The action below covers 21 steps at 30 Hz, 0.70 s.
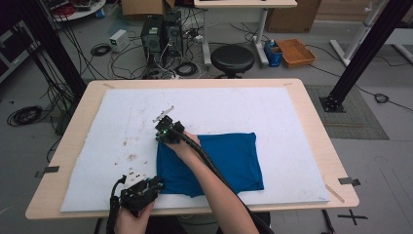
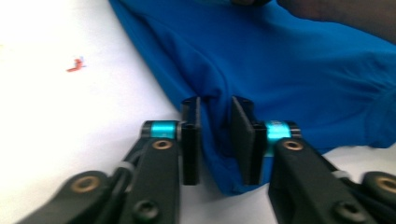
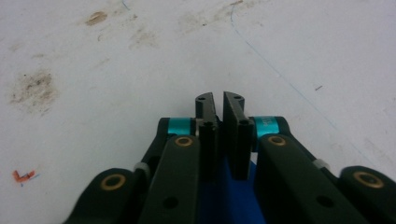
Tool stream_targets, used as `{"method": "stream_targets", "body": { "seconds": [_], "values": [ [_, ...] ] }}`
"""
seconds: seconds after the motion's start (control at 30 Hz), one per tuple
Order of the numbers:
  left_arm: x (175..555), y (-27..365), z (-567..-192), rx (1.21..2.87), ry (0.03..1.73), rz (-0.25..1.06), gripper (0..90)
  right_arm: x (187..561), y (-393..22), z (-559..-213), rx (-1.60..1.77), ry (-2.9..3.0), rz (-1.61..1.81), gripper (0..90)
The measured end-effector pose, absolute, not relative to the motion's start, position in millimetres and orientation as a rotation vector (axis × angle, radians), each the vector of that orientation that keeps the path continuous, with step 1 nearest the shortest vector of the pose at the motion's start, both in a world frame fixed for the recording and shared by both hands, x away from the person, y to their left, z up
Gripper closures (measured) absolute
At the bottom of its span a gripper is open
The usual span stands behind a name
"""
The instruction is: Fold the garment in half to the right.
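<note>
White-padded worktop (image 1: 122, 122) carries a blue shirt (image 1: 229, 161), partly folded. Left claw (image 2: 215, 140) pinches its near-left corner; right claw (image 3: 218, 135) clamps its far-left corner. Further folds remain.

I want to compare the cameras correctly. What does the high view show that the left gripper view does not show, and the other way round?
High view alone: the whole wooden table under a white mat, a black stool behind it, and the right gripper at the far left corner of the blue cloth.

Left gripper view alone: up close, the left gripper has a fold of the cloth's edge between its jaws, and a small red mark lies on the mat.

Both: the blue cloth on the white mat, and the left gripper at its near left corner.
</note>
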<state>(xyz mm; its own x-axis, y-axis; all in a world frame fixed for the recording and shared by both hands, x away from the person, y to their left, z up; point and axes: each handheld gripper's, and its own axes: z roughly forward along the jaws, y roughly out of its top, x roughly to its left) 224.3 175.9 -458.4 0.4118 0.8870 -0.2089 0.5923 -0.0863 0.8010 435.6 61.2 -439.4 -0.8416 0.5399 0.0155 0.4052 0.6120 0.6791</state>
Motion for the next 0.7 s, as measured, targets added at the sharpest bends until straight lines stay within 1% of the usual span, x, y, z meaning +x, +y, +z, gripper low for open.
{"method": "stream_targets", "body": {
  "seconds": [0.13,0.2,0.33,0.47,0.7],
  "values": [
    [225,177,-457,1.777,1.267,0.399,83.8,435,57,-432,0.789,2.634,1.091,87.4],
    [225,178,-454,1.774,1.262,0.390,85.2,435,54,-426,0.784,2.625,1.139,87.3],
    [224,176,-444,1.733,1.241,0.367,85.8,435,42,-412,0.786,2.623,1.208,87.3],
    [223,167,-431,1.735,1.184,0.370,85.9,435,25,-398,0.780,2.617,1.265,87.3],
    [227,132,-413,1.764,1.063,0.300,85.8,436,-19,-376,0.799,2.590,1.336,87.2]
  ]
}}
